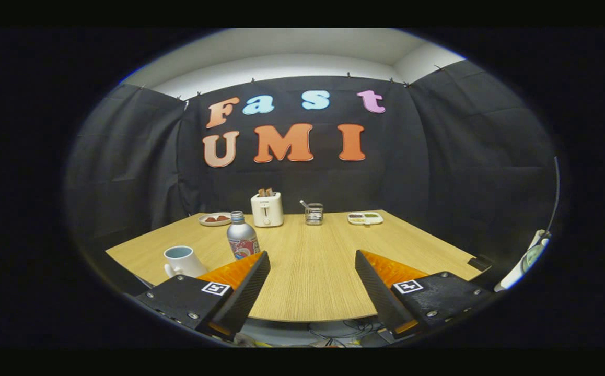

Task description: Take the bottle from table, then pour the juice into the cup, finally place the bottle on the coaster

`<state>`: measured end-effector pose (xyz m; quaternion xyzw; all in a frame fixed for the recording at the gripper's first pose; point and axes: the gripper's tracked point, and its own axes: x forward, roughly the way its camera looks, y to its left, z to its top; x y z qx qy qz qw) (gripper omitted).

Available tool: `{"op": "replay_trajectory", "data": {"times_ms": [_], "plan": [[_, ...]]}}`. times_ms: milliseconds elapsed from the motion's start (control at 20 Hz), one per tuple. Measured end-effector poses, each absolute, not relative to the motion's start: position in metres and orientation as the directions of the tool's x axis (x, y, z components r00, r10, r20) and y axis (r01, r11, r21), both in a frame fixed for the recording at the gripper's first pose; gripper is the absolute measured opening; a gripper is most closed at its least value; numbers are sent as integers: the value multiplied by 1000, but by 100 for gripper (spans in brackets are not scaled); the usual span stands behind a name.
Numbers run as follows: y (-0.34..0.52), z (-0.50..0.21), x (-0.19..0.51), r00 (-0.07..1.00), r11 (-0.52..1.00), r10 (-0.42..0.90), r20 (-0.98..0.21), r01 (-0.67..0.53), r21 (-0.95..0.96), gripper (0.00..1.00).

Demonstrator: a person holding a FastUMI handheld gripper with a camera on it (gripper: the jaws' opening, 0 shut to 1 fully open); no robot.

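My gripper [313, 258] hangs with its fingers spread wide, nothing between them; each finger body carries a small white square tag with a black mark. The table [313, 277] is pale wood with fine straight grain. The bottle [242, 236] is silver with a red, white and blue label. The cup [183, 260] is white, bluish inside. The toaster [267, 209] is cream. A white plate [214, 219] holds red pieces. The tray [365, 218] is cream with dark and green contents.
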<state>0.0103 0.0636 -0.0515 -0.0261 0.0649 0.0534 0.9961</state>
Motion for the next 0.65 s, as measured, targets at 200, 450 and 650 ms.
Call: {"op": "replay_trajectory", "data": {"times_ms": [200, 450, 650], "plan": [[63, -54, 9, 988, 995, 88, -124, -93, -35, 98], [63, -51, 6, 990, 995, 77, -117, -83, -47, 97], [64, -50, 5, 991, 996, 71, -111, -76, -47, 97]]}}
